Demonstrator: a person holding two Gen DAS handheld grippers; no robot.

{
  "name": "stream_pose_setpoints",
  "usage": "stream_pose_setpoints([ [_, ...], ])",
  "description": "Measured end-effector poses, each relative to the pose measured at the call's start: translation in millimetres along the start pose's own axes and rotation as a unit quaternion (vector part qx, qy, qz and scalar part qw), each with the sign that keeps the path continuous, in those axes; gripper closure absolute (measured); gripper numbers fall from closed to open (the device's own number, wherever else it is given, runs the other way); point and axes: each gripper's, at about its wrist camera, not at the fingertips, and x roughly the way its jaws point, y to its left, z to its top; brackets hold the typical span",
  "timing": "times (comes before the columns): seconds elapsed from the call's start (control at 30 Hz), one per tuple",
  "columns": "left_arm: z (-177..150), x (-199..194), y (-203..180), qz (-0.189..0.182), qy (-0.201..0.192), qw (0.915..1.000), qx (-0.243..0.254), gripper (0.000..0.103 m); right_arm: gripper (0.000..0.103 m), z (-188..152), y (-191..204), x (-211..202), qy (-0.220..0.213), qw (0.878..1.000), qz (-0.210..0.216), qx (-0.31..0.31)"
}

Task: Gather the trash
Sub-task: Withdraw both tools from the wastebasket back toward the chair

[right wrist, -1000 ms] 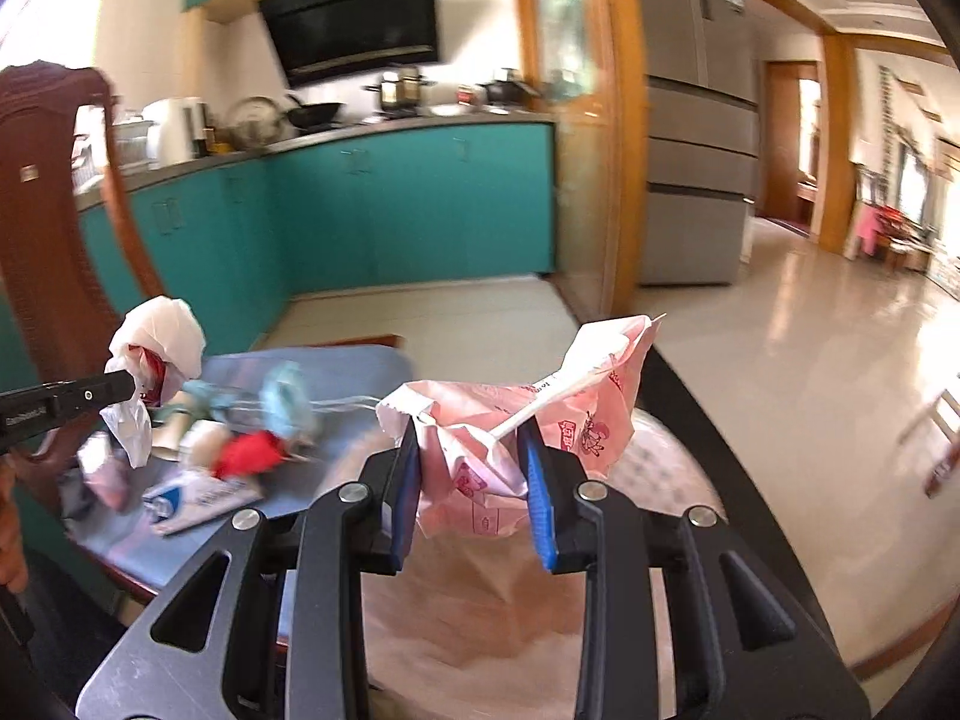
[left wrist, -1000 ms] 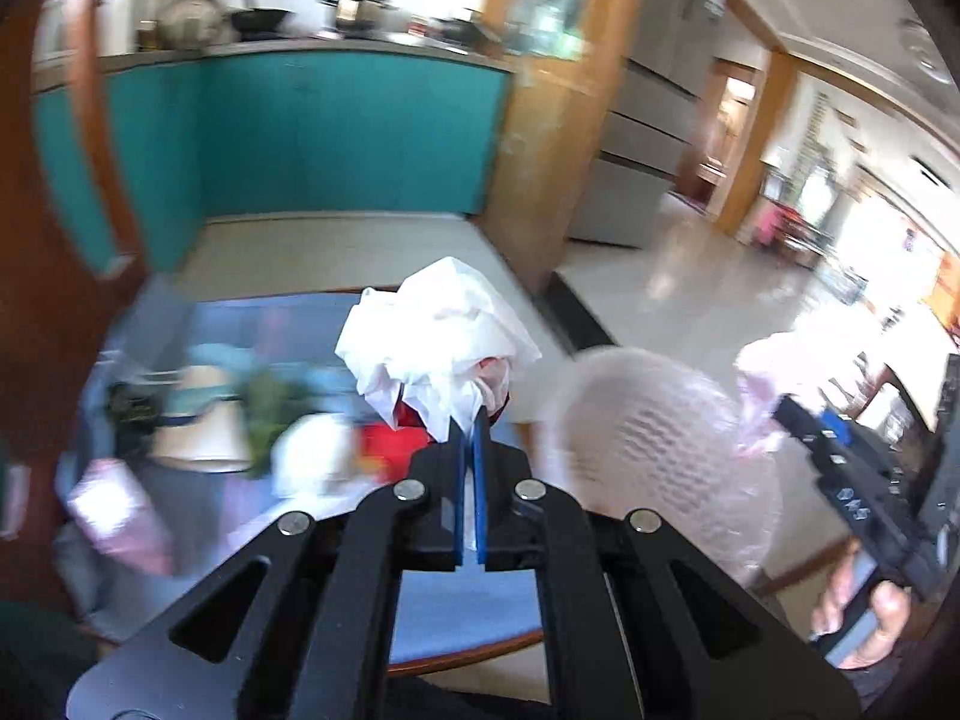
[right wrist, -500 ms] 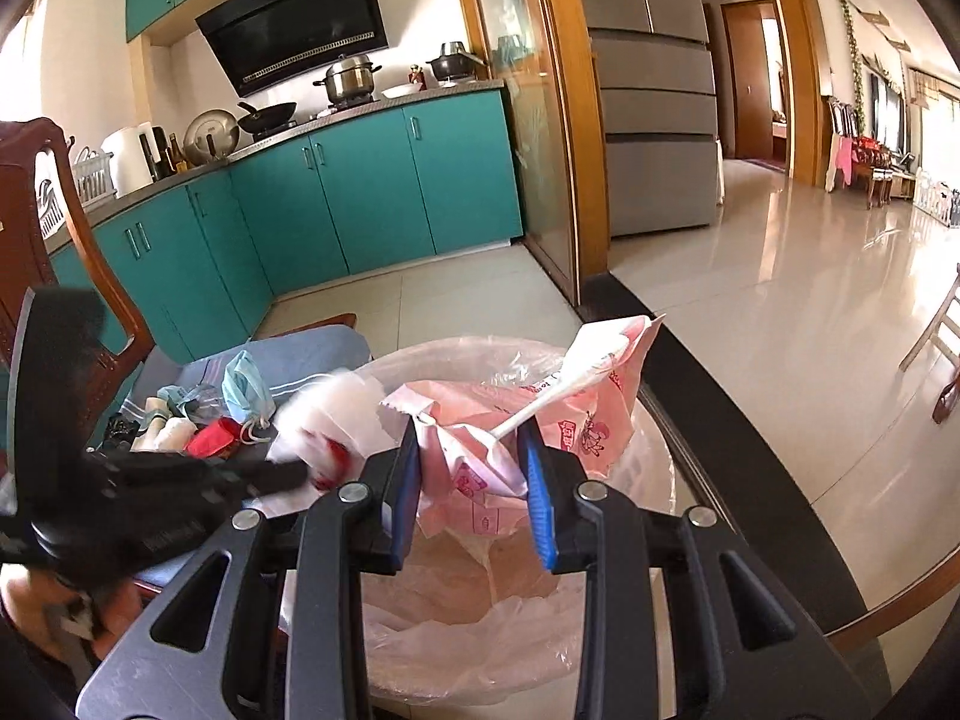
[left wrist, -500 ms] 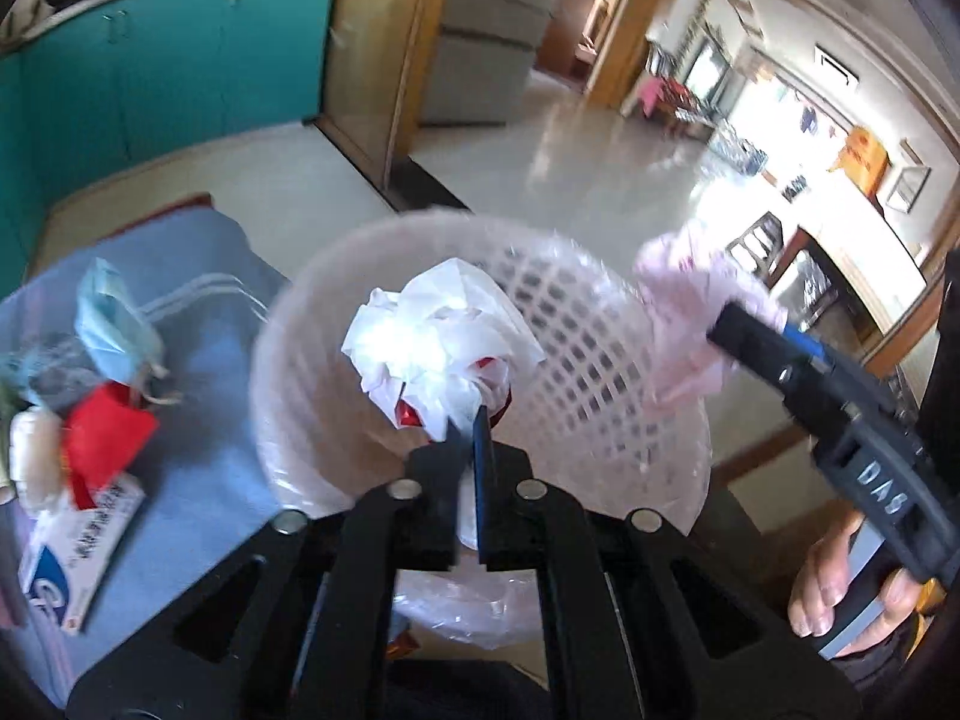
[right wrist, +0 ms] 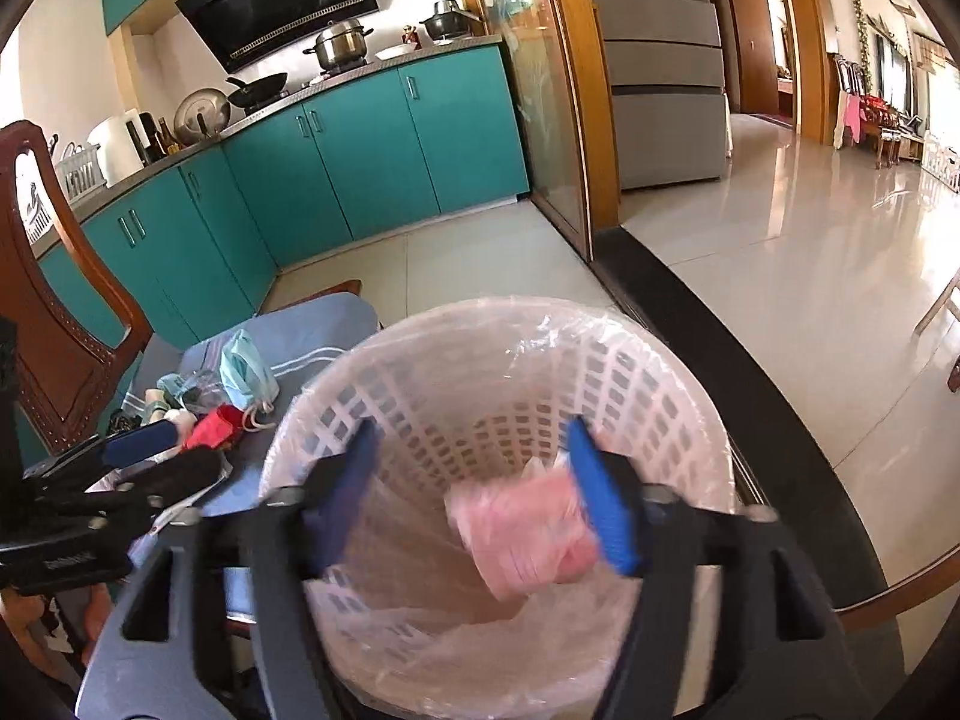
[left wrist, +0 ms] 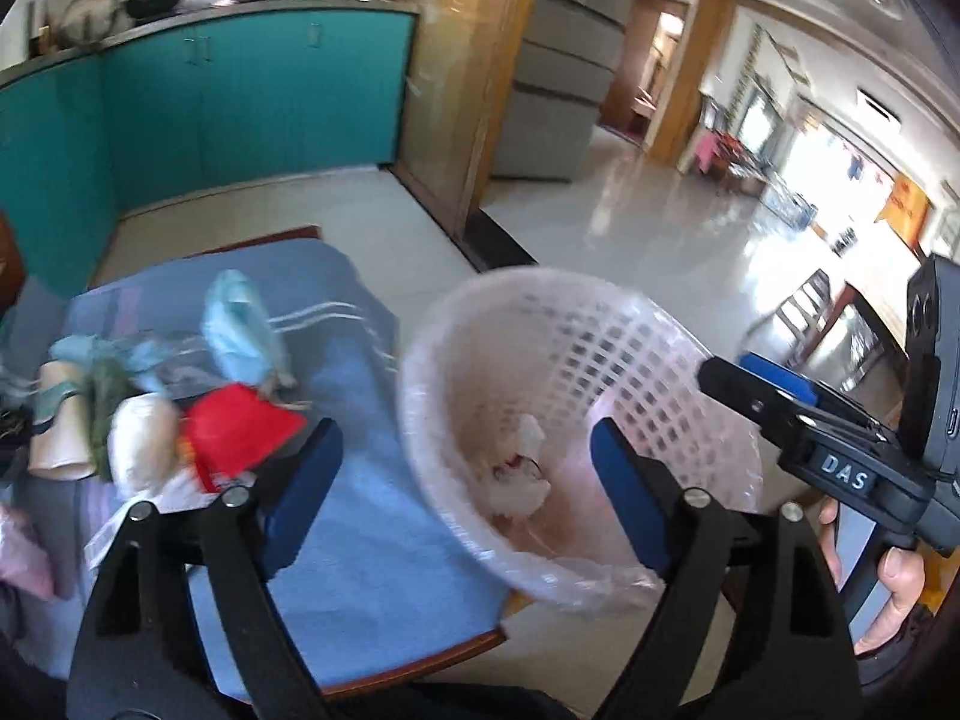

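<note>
A pale pink lattice trash basket point(left wrist: 630, 324) point(right wrist: 630, 372) with a clear liner stands beside a blue-cushioned chair seat point(left wrist: 372, 552). My left gripper point(left wrist: 462, 480) is open and empty above the basket's near rim; the white crumpled tissue point(left wrist: 522, 474) lies at the basket's bottom. My right gripper point(right wrist: 480, 492) is open over the basket, and the pink wrapper point(right wrist: 528, 534) is blurred, falling between its fingers. Trash lies on the seat: a red wrapper point(left wrist: 234, 432) point(right wrist: 213, 426), a blue face mask point(left wrist: 240, 324) point(right wrist: 243, 369), a white wad point(left wrist: 141, 438).
A paper cup point(left wrist: 54, 420) and a pink packet point(left wrist: 24, 552) lie at the seat's left. The wooden chair back point(right wrist: 60, 312) rises at left. Teal kitchen cabinets point(right wrist: 372, 150) stand behind. Tiled floor point(right wrist: 810, 276) spreads to the right.
Both grippers opened over the basket. The white tissue dropped from the left gripper to the basket's bottom; the pink wrapper left the right gripper's hold and is falling.
</note>
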Motion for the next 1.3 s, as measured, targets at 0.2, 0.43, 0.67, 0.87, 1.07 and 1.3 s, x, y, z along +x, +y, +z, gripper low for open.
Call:
stream_pose_setpoints([
  [0.2,-7,-34,33,0.053,-0.038,0.9975,-0.027,0.010,0.018,2,18,-6,-0.010,1.000,-0.005,-0.016],
  [0.43,-25,-63,83,0.120,-0.046,0.9894,-0.067,0.008,0.015,8,48,-18,-0.037,0.998,0.006,-0.043],
  [0.67,-63,-89,128,0.174,-0.033,0.9797,-0.095,0.008,0.015,8,102,-15,-0.034,0.995,0.046,-0.086],
  [0.87,-90,-112,152,0.201,-0.031,0.9716,-0.121,0.008,0.015,-2,154,-3,-0.015,0.989,0.078,-0.123],
  [1.07,-99,-127,163,0.206,-0.037,0.9682,-0.137,0.007,0.003,-8,184,-24,-0.050,0.979,0.132,-0.149],
  [1.3,-104,-132,164,0.198,-0.040,0.9692,-0.141,0.007,0.003,-16,206,-38,-0.088,0.973,0.109,-0.181],
])
